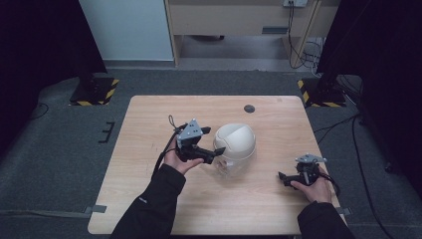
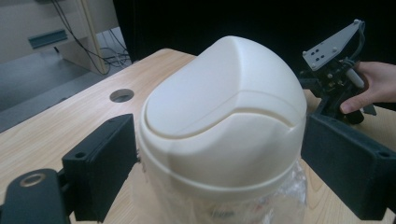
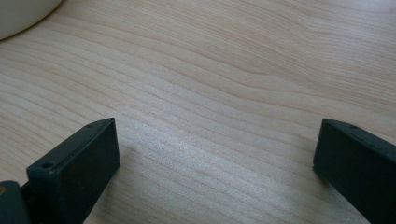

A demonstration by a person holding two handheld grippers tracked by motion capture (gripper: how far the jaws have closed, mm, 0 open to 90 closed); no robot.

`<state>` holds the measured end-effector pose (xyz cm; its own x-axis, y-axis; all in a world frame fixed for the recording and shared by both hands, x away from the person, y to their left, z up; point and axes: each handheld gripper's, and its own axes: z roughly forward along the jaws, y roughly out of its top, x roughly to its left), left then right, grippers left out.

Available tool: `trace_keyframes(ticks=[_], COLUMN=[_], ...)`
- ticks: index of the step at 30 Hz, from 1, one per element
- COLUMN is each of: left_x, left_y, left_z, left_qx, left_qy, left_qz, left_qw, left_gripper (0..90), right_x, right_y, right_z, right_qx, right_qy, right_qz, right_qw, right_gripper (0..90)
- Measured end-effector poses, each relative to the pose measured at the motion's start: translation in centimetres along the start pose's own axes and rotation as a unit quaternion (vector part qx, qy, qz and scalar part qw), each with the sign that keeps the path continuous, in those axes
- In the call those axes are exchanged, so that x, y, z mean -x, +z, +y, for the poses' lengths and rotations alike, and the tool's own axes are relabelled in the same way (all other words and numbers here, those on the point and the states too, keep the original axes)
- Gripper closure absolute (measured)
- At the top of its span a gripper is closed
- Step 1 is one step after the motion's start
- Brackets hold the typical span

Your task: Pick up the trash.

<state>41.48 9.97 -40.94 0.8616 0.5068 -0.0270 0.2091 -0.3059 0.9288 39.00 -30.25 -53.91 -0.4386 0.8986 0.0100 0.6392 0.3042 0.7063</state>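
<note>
Cream bin (image 2: pixel 219 135) between the wide-spread left hand-held gripper (image 2: pixel 219 158) jaws; right hand-held gripper (image 3: pixel 217 154) agape, empty.

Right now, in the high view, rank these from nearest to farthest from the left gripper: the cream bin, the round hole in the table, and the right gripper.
1. Cream bin: right beside the left gripper, between its jaws at mid-table.
2. Round hole: toward the table's far edge, beyond the bin.
3. Right gripper: over by the near right corner, its jaws apart above bare wood.
</note>
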Motion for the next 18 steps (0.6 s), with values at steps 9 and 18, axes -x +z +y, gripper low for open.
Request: trace_keyframes(ticks=[9,18], left_x=[0.3,0.5], left_y=[2.3,3.2], left_z=[0.1,0.3], left_qx=[-0.015,-0.028], left_qy=[0.006,0.008], left_qz=[-0.022,-0.038], left_qw=[0.9996,0.9988], left_gripper=[9.9,8.8], right_x=[0.0,0.0], right_y=[0.0,0.0], right_z=[0.0,0.0], right_qx=[0.000,0.000], right_qy=[0.000,0.000], right_qz=[0.000,-0.001], right_qw=[1.0000,1.0000], right_gripper=[0.8,0.8])
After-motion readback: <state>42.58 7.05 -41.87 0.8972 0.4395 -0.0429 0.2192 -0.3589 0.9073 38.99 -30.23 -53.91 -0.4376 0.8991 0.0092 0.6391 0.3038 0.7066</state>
